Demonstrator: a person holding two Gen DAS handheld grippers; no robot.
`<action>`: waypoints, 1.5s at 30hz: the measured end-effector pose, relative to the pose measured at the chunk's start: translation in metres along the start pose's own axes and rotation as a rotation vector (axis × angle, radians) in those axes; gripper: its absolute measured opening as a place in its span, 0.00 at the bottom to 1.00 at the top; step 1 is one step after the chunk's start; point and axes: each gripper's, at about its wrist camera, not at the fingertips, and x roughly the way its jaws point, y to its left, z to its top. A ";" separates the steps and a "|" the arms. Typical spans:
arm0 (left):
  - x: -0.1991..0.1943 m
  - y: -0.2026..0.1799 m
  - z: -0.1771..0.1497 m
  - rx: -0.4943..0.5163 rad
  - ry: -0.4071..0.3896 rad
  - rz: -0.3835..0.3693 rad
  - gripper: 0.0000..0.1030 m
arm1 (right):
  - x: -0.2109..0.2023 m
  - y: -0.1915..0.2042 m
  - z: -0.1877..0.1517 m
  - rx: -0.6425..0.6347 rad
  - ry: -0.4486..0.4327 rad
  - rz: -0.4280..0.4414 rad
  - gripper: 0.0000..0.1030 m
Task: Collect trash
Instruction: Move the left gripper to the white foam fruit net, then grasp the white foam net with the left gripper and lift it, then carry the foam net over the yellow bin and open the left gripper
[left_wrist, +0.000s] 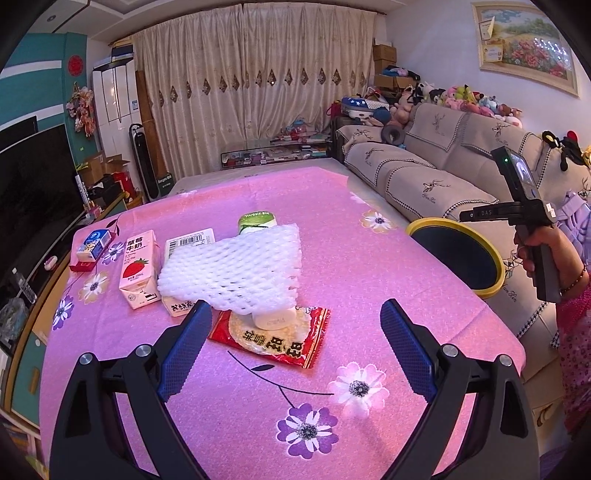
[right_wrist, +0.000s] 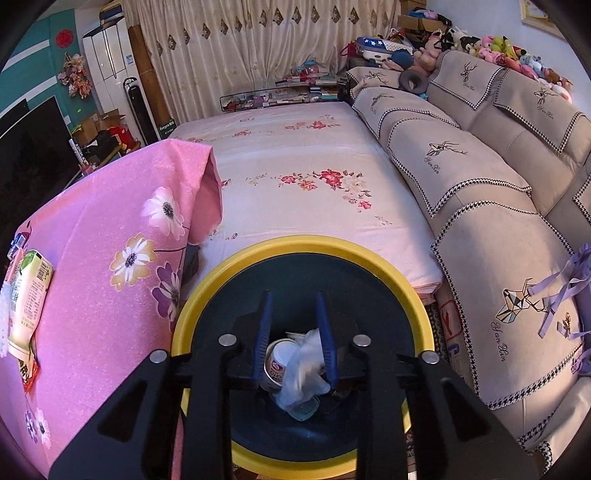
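Observation:
My left gripper (left_wrist: 295, 310) stands open just above the pink tablecloth (left_wrist: 332, 229). Right in front of its fingers lie a red snack wrapper (left_wrist: 314, 343) with a small white piece (left_wrist: 275, 318) on it. A white foam net (left_wrist: 229, 266) overlaps them. My right gripper (right_wrist: 293, 299) hangs over the yellow-rimmed bin (right_wrist: 295, 245), jaws a little apart. A crumpled clear plastic bag (right_wrist: 304, 365) sits between them against the right finger, and the left pad does not touch it. Below it a white cup (right_wrist: 277, 360) lies in the bin.
A strawberry milk carton (left_wrist: 138, 273), a barcoded carton (left_wrist: 186, 242), a green-topped carton (left_wrist: 256, 221) and a small blue box (left_wrist: 92, 245) lie on the table's left. The bin (left_wrist: 458, 258) stands off the table's right edge. The sofa (left_wrist: 424, 177) runs along the right.

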 end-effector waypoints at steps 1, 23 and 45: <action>0.001 0.000 0.000 0.000 0.002 0.001 0.88 | -0.002 0.001 -0.001 -0.002 -0.003 -0.001 0.23; 0.099 0.026 0.032 0.007 0.093 0.085 0.75 | -0.032 0.040 -0.038 -0.016 -0.035 0.107 0.24; 0.035 0.025 0.060 0.052 -0.034 0.057 0.15 | -0.065 0.036 -0.063 0.037 -0.104 0.141 0.24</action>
